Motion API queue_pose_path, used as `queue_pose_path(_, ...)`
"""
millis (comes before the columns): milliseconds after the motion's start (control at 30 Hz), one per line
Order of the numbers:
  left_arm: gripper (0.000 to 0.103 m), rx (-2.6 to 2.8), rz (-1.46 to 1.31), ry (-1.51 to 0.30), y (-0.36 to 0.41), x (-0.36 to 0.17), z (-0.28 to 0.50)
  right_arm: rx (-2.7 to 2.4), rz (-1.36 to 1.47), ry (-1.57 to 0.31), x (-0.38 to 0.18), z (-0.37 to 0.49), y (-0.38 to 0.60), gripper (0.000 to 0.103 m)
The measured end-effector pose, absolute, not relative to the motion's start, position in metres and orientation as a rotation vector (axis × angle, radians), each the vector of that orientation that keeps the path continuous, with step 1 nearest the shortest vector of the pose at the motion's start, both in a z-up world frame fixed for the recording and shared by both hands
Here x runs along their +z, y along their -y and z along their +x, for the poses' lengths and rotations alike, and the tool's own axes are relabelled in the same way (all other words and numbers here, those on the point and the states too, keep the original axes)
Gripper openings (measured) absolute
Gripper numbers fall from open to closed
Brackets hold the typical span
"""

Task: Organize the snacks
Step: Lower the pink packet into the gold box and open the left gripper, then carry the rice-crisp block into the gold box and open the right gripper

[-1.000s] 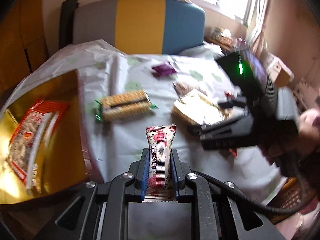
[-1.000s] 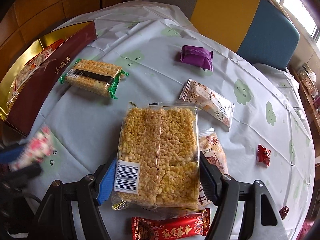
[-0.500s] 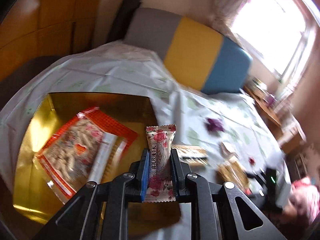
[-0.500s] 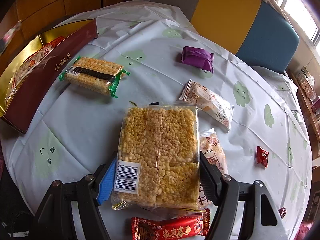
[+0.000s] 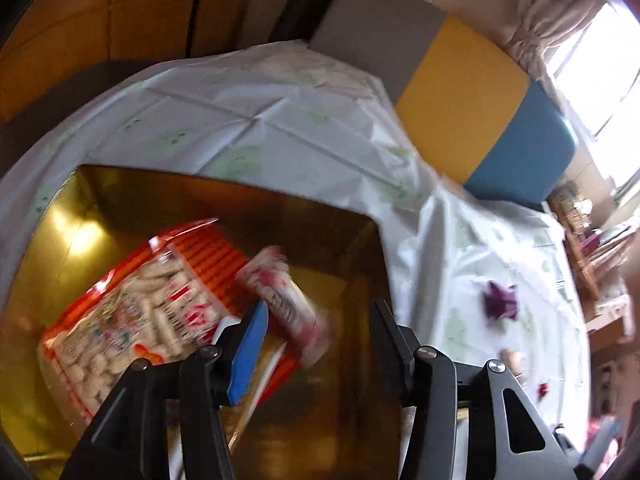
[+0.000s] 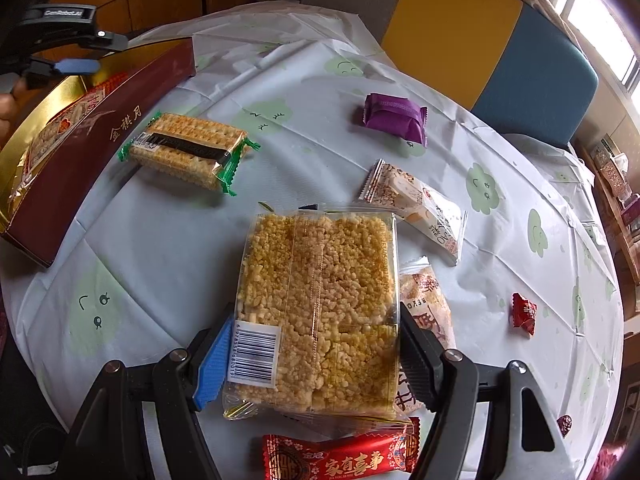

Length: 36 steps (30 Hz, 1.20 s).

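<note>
Two snacks accounted for in gold box: orange bag lying inside, pink floral bar just released over it, left gripper jaws just opened wide. Rice cake pack clamped by right gripper. Cracker pack, purple packet, white packet, red candies left on table beside box.

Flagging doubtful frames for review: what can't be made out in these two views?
- Left wrist view: the pink floral snack bar is motion-blurred; whether it has landed in the gold box is unclear.
- Right wrist view: the rice-crisp pack hides most of the wrapper beneath; the box wall hides the floor inside.
</note>
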State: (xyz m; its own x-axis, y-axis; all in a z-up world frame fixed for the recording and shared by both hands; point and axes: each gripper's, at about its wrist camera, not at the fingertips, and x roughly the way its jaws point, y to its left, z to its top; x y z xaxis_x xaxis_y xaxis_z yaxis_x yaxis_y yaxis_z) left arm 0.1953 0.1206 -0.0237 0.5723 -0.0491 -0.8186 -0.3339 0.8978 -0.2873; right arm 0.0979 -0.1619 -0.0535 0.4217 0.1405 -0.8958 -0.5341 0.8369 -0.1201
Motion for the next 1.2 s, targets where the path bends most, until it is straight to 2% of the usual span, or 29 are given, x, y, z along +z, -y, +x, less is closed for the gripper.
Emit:
queue_pose_path(467, 0.052, 0.24, -0.23, -0.915, -0.099, -0.019, 0.113, 0.451, -0.436, -1.026, -0.053, 0.097, 0.162, 0.075)
queue_pose_path(1200, 0.052, 0.245, -0.191, -0.881, -0.094, -0.017, 0.045, 0.384, -0.445, -1.065, -0.057, 0.112, 0.154, 0.074)
